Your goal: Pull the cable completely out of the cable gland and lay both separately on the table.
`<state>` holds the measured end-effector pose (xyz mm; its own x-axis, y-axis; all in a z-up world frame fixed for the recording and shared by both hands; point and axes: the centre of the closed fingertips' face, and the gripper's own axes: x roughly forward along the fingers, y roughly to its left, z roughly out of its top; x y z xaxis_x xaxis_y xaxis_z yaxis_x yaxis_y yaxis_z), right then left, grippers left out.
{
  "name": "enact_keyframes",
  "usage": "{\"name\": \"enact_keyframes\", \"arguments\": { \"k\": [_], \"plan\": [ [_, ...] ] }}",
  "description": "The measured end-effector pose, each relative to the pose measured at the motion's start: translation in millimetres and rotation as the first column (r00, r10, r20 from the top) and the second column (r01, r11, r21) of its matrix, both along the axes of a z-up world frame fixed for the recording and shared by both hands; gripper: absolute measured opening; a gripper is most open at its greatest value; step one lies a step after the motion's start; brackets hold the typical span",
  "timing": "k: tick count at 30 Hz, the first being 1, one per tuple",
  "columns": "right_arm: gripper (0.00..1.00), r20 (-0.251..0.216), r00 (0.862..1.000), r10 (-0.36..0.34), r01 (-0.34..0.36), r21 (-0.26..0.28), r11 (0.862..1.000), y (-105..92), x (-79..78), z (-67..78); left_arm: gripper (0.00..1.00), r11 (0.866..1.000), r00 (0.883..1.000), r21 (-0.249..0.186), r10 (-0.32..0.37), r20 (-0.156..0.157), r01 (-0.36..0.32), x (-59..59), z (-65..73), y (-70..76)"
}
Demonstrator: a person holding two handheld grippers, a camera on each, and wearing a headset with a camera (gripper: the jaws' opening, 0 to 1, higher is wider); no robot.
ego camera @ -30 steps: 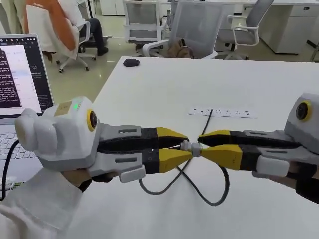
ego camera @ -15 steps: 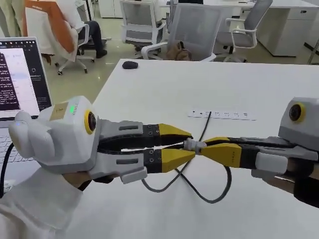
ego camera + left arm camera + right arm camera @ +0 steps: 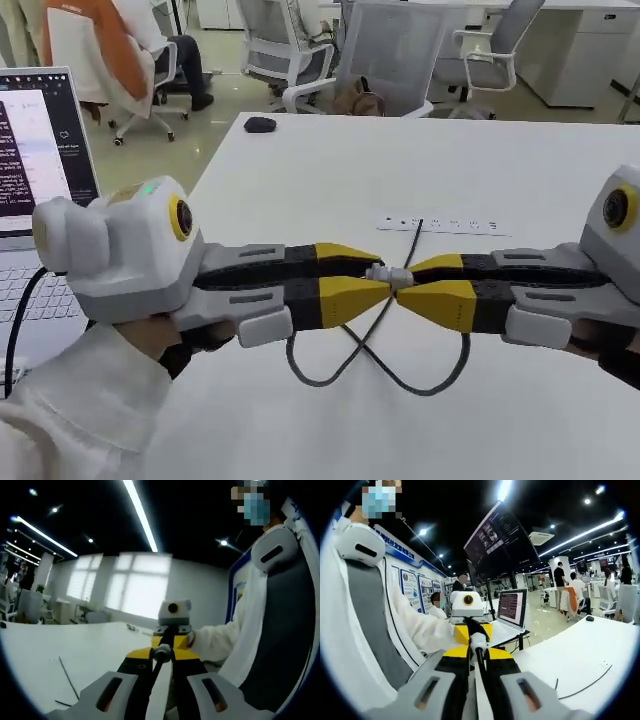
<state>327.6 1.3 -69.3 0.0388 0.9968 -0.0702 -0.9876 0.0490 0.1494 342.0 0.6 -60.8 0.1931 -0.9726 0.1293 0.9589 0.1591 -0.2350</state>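
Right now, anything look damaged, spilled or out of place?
Nothing damaged or spilled. The small grey cable gland is pinched mid-air between the left gripper and right gripper; the thin black cable droops below and crosses itself on the white table, a possible snag.

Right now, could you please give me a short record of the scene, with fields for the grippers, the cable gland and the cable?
left gripper: fingers shut on the cable gland
right gripper: fingers shut on the gland's other end
cable: black, runs from the gland, slack loops on the table
gland height: held above the table
task state: cable and gland not yet separated
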Motion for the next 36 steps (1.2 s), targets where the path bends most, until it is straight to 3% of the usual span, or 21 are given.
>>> {"name": "enact_keyframes", "arguments": {
  "k": [2,3,4,5,6,7,8,9,11,12,16,20,21,22,24,26,27,28,29,33,36],
  "plan": [
    [0.09,-0.005,1.0,-0.002,0.002,-0.001,1.0,0.0,0.0,-0.1,0.15,0.999,1.0,-0.033,0.002,-0.007,-0.003,-1.0,3.2,0.8],
    [0.01,0.043,0.999,0.022,-0.018,-0.088,0.996,-1.3,-3.3,-14.0,0.14,0.997,1.0,-0.081,0.009,-0.004,-0.009,-0.9,11.1,0.4],
    [0.01,0.036,0.999,0.015,-0.014,-0.048,0.999,-1.7,-3.0,-12.2,0.15,1.0,0.999,-0.02,0.016,0.048,-0.015,-0.5,5.1,-3.8],
    [0.02,-0.036,0.997,0.072,-0.072,0.002,0.997,-2.4,-9.8,-7.7,0.15,1.0,0.995,-0.01,-0.023,0.094,0.024,-9.4,6.8,-6.0],
    [0.02,-0.067,0.998,0.016,-0.014,0.032,0.999,-4.6,1.1,-5.2,0.15,0.999,0.993,-0.024,0.036,0.113,-0.033,-5.4,10.1,-3.5],
    [0.02,-0.076,0.997,0.009,-0.006,0.044,0.999,-3.5,2.7,-4.8,0.15,0.999,0.996,-0.026,0.024,0.084,-0.022,-6.7,8.9,-2.9],
    [0.03,-0.105,0.994,0.033,-0.028,0.053,0.998,-2.2,-0.7,-5.6,0.15,1.0,0.996,-0.025,0.018,0.09,-0.016,-6.2,8.8,-1.4],
    [0.04,-0.158,0.986,0.055,-0.045,0.07,0.997,-1.5,-3.7,-4.4,0.15,1.0,0.99,-0.012,0.015,0.137,-0.014,-8.1,8.5,-0.7],
    [0.08,-0.212,0.975,0.065,-0.038,0.129,0.991,-3.3,-2.1,1.4,0.15,0.999,0.989,-0.021,0.027,0.146,-0.025,-8.0,9.3,1.3],
    [0.13,-0.265,0.961,0.082,-0.039,0.165,0.986,-5.5,-2.1,6.5,0.15,0.999,0.981,-0.008,0.032,0.193,-0.031,-8.4,9.8,1.9],
    [0.12,-0.249,0.966,0.074,-0.026,0.191,0.981,-5.2,-0.6,11.9,0.15,0.999,0.98,0.005,0.033,0.198,-0.035,-9.8,7.8,-0.5],
    [0.13,-0.256,0.963,0.08,-0.031,0.191,0.981,-3.4,-1.0,12.7,0.15,0.998,0.98,-0.036,0.049,0.193,-0.043,-8.1,12.4,-0.9],
    [0.13,-0.244,0.966,0.079,-0.036,0.177,0.984,-1.7,-3.3,11.2,0.15,0.998,0.98,-0.036,0.049,0.194,-0.043,-8.2,12.2,-1.7],
    [0.12,-0.187,0.98,0.067,-0.034,0.174,0.984,-1.9,-2.2,12.1,0.15,0.999,0.98,-0.033,0.048,0.196,-0.042,-8.5,12.0,-2.9],
    [0.12,-0.195,0.979,0.065,-0.031,0.174,0.984,-3.0,-3.1,15.8,0.15,0.998,0.983,-0.049,0.05,0.177,-0.042,-8.0,14.5,-1.5],
    [0.11,-0.138,0.989,0.053,-0.033,0.139,0.99,-3.1,-2.6,14.7,0.15,0.998,0.988,-0.046,0.046,0.149,-0.039,-7.9,15.0,-1.4],
    [0.1,-0.081,0.996,0.04,-0.031,0.11,0.993,-2.4,-2.9,13.9,0.15,0.999,0.995,-0.032,0.03,0.099,-0.027,-9.0,11.8,-1.0],
    [0.1,-0.08,0.996,0.045,-0.037,0.091,0.995,-1.9,-5.6,12.8,0.15,0.999,0.998,-0.03,0.014,0.061,-0.012,-9.8,10.7,-0.9],
    [0.09,0.024,0.998,0.051,-0.053,0.085,0.995,-1.3,-6.5,14.5,0.15,0.999,1.0,-0.039,-0.002,-0.01,0.002,-13.2,9.1,-1.1],
    [0.08,-0.002,0.998,0.061,-0.061,0.046,0.997,-0.8,-9.0,7.6,0.14,0.999,0.999,-0.033,-0.009,-0.043,0.008,-14.4,3.8,0.0],
    [0.09,0.139,0.988,0.061,-0.065,0.025,0.998,1.2,-10.7,6.5,0.14,0.997,0.985,-0.071,-0.052,-0.164,0.04,-13.6,1.5,1.4]
  ]
}}
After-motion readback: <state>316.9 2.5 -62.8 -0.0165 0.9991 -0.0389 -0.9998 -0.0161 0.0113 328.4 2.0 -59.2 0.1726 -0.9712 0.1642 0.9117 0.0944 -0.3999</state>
